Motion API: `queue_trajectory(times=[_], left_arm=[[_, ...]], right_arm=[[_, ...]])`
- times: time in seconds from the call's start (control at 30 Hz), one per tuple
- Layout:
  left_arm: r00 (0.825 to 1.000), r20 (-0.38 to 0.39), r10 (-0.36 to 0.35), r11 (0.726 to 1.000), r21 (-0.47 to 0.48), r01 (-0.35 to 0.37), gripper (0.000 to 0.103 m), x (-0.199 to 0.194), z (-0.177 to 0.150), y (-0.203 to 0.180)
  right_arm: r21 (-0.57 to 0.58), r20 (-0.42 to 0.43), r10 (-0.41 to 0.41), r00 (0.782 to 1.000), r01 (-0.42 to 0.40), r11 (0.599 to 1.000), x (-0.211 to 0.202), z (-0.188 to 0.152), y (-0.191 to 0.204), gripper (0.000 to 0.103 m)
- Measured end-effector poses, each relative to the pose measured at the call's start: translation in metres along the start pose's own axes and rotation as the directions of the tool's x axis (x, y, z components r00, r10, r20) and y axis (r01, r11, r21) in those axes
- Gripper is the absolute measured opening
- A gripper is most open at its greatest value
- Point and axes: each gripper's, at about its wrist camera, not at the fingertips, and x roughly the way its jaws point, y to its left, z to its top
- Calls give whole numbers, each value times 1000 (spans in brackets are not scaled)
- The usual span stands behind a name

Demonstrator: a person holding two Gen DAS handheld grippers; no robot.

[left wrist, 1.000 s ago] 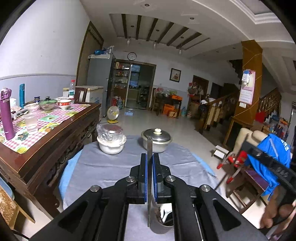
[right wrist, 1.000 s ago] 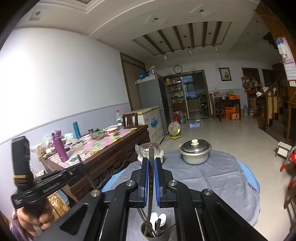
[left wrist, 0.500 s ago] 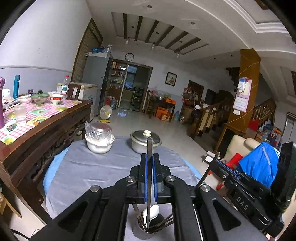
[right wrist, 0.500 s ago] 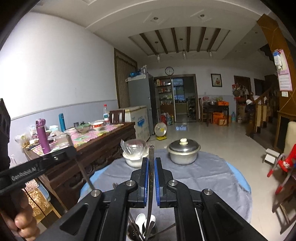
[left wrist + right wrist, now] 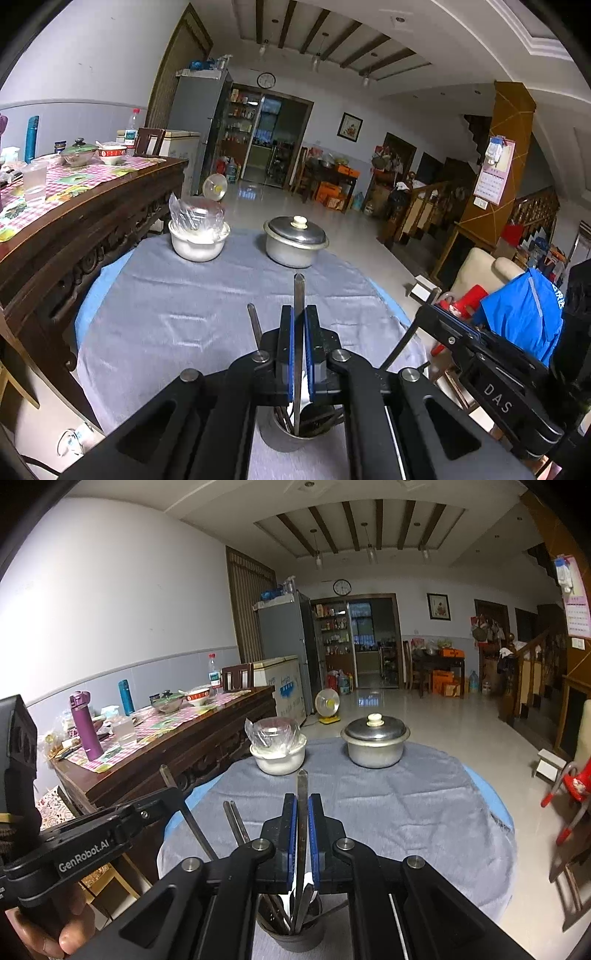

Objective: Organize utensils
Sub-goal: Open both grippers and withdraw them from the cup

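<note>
1. The left gripper has its blue-padded jaws pressed onto a flat metal utensil handle, which stands upright between them, its tip pointing to 12 o'clock.
2. The lower end of that handle drops into a metal utensil cup at 6 o'clock in the left wrist view; other utensils stand in the cup.
3. A second thin handle leans out of the cup at about 11 o'clock, just beside the left gripper's jaws.
4. The right gripper is likewise clamped on an upright flat metal handle, whose lower end goes down into the same cup at 6 o'clock in the right wrist view.
5. Two slim handles lean from the cup toward 11 o'clock, left of the right gripper.
6. In the right wrist view the left gripper's black body appears at 8 o'clock, held by a hand, with a thin metal strip in its jaws.
7. The cup stands on a round table covered with a grey cloth.
8. At the cloth's far edge, toward 12 o'clock, sit a white bowl with a plastic-wrapped lid and, to its right, a lidded metal pot, apart from each other.
9. At 9 o'clock stands a dark wooden sideboard carrying bottles and bowls.
</note>
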Motion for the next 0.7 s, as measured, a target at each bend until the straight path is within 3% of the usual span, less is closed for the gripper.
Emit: queue_trajectory(times=[0.17, 0.43, 0.7], left_arm=[[999, -32, 2, 1000, 19, -2, 5, 3, -6, -5], [992, -99, 75, 996, 49, -70, 5, 10, -16, -2], [982, -108, 154, 983, 121, -140, 7, 4, -23, -4]], right_arm=[[-5, -37, 2, 999, -3, 1000, 7, -4, 0, 7], [20, -91, 13, 996, -12, 1000, 19, -12, -5, 8], [26, -102, 36, 994, -34, 999, 18, -12, -3, 9]])
